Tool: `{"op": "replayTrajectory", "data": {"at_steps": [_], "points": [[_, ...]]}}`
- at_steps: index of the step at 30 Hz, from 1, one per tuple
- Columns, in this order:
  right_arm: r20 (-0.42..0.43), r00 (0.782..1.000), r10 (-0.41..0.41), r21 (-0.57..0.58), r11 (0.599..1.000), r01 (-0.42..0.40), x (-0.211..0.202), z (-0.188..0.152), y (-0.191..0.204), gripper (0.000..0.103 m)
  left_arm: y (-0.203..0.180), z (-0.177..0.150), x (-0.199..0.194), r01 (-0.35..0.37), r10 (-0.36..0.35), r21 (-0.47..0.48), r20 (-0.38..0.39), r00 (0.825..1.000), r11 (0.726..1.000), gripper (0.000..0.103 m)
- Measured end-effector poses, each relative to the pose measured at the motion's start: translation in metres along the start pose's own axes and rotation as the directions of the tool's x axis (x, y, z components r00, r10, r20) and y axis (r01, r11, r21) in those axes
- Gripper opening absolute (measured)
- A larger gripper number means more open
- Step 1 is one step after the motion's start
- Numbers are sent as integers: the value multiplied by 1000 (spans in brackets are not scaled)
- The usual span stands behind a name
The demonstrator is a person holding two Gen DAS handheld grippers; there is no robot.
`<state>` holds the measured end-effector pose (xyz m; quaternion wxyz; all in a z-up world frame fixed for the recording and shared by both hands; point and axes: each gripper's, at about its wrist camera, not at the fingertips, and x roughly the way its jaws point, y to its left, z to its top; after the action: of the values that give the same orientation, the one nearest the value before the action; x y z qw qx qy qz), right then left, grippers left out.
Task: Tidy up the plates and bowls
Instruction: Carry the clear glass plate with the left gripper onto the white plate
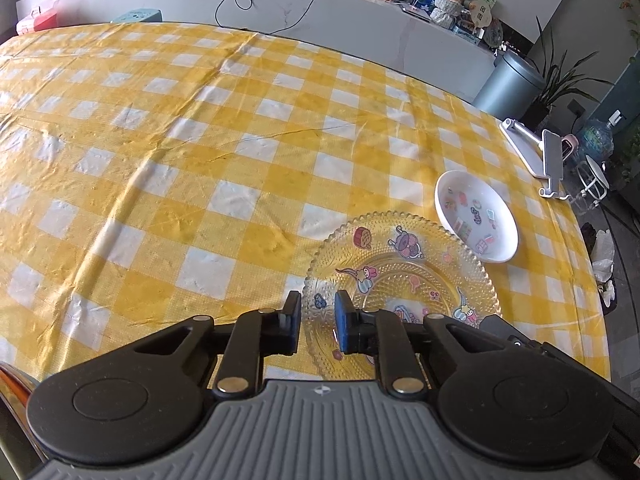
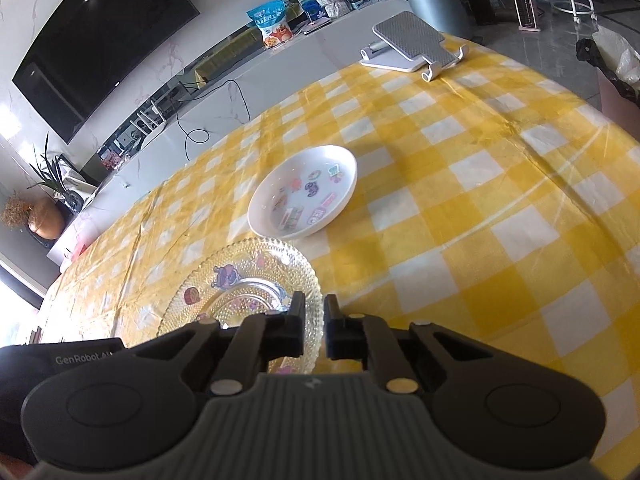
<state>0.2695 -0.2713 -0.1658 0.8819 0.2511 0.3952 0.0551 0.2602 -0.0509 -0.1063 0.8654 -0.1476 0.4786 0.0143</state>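
Two handheld grippers meet at a clear glass plate [image 1: 400,280] lying flat on a surface covered with a yellow-and-white checked cloth [image 1: 200,184]. Nearest the lens, the left gripper [image 1: 317,326] straddles the plate's beaded near rim, one finger outside the edge and one blue pad over the glass, a gap showing between them; whether they pinch the rim cannot be told. The right gripper [image 2: 315,326] likewise brackets the opposite edge of the same plate [image 2: 240,280], fingers parted slightly around the rim. Just beyond the plate, close to or touching its edge, sits a shallow white bowl [image 2: 304,192] with cartoon stickers inside. Farther back, a silver phone stand [image 2: 412,42] rests near the surface's far edge.
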Motion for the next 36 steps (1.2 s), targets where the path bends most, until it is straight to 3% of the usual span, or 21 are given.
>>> {"op": "replayTrajectory", "data": {"at_steps": [19, 29, 36], "points": [[23, 996, 84, 65, 994, -85, -47, -6, -14, 5, -8, -18, -45, 35, -36, 56, 11, 999, 998, 16], [53, 997, 58, 70, 996, -61, -92, -25, -24, 5, -18, -44, -73, 78, -81, 123, 15, 997, 989, 16], [26, 999, 22, 114, 993, -25, -114, -49, -35, 5, -22, -67, -90, 96, -100, 175, 13, 995, 980, 16]]}}
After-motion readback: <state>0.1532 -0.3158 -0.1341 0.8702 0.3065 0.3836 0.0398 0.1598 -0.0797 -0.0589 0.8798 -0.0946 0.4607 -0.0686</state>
